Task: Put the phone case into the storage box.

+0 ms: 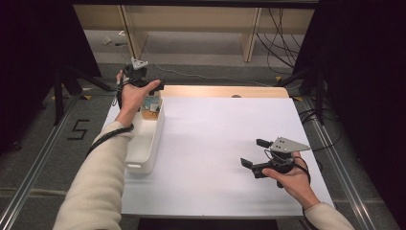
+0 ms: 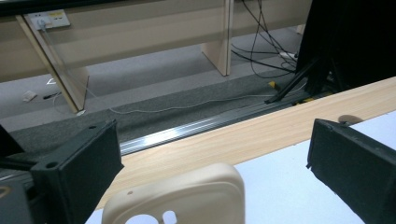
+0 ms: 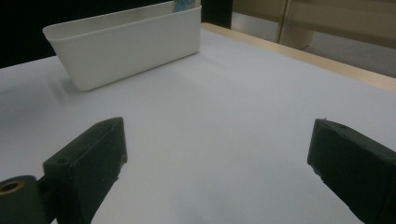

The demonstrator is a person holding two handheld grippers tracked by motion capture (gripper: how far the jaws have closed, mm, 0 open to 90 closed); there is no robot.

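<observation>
In the high view, the one piece of writing I can read is a black "5" (image 1: 79, 129) marked on the grey floor at the left of the frame. My left hand (image 1: 134, 93) holds the left gripper (image 1: 152, 89) at the upper left, over the far end of a long white bin (image 1: 146, 146) that stands along the left edge of the white table (image 1: 225, 158). Something small with teal on it (image 1: 152, 105) lies in the bin's far end; I cannot tell what it is. My right gripper (image 1: 253, 152) hangs over the lower right part of the table, well apart from the bin, its jaws spread and nothing between them. A light wood strip (image 1: 220, 91) runs along the table's far edge, and black cables (image 1: 280, 36) trail on the floor beyond.

In the left gripper view, my jaws stand wide apart with nothing between them. At bottom centre a cream plastic piece with cut-out holes (image 2: 187, 198) rises just below them; I cannot tell whether it touches a jaw. Past the wood edge I see a metal floor rail (image 2: 187, 130), grey carpet, pale desk legs, and a wall socket plate (image 2: 49, 19) at the upper left with yellow marks too small to read.

In the right gripper view, my jaws are spread over bare white table. The white bin (image 3: 126, 44) sits at the upper left, a teal corner (image 3: 187, 4) showing at its far end.
</observation>
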